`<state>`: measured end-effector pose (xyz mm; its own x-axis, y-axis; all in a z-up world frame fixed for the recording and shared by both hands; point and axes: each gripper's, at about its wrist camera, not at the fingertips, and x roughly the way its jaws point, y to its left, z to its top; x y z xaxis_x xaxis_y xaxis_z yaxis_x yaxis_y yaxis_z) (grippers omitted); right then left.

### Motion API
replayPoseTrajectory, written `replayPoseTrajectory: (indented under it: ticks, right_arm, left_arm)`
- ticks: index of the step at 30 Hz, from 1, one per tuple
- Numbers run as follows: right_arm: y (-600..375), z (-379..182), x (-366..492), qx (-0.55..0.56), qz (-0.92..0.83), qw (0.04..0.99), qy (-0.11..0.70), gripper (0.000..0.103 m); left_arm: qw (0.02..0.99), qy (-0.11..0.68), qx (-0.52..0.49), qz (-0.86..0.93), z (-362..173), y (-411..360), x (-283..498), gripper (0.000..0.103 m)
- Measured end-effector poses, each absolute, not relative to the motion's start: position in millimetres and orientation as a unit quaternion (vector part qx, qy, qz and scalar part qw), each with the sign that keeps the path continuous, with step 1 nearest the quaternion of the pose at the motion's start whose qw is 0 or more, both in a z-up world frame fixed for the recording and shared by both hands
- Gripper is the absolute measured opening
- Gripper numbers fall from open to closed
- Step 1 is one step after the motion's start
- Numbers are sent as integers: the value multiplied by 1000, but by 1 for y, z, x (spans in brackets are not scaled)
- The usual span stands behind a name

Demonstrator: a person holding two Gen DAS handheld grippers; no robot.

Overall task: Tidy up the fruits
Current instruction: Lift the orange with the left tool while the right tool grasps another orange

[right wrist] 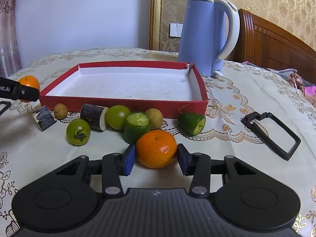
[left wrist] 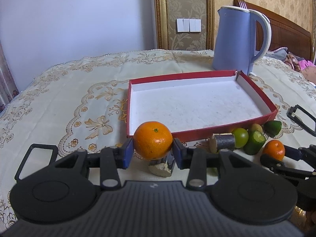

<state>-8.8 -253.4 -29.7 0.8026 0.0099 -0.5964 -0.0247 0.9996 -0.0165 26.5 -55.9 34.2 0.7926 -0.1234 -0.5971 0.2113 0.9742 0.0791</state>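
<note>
**Two oranges in the tongs, red box just beyond**

The left tongs [left wrist: 153,154] are closed on an orange [left wrist: 153,143], both blue pads pressing its sides. It appears lifted clear of the bench [left wrist: 59,102], since a cut stalk piece [left wrist: 162,165] shows beneath it. This fruit hangs at the near left corner of the red box [left wrist: 199,132], directly in front of the low front wall.

The right tongs [right wrist: 156,158] flank a second orange [right wrist: 156,148] that sits on the bench in front of the box's right half. The left pad touches the peel; a sliver of gap shows at the right pad, so I cannot tell whether the grip is firm.

The box lies with its long axis across both views and its white floor is bare. Going by the pictures, the left hand is nearer: a short carry forward over the wall would do it. The right must pass over the green fruits [right wrist: 136,126] between it and the box. A blue kettle [right wrist: 205,35] stands behind the far right corner.
</note>
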Motion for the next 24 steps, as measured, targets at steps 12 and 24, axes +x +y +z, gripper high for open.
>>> replayPoseTrajectory:
  ticks: [12,24]
  right_arm:
    - [-266,-18,-28,17,5,956,294,43]
    - [-276,-2,-51,26,9,963,267,43]
  left_arm:
    - [947,297,80,-93,50,-66,43,39]
    - [946,300,103,-64,44,-99,99,39]
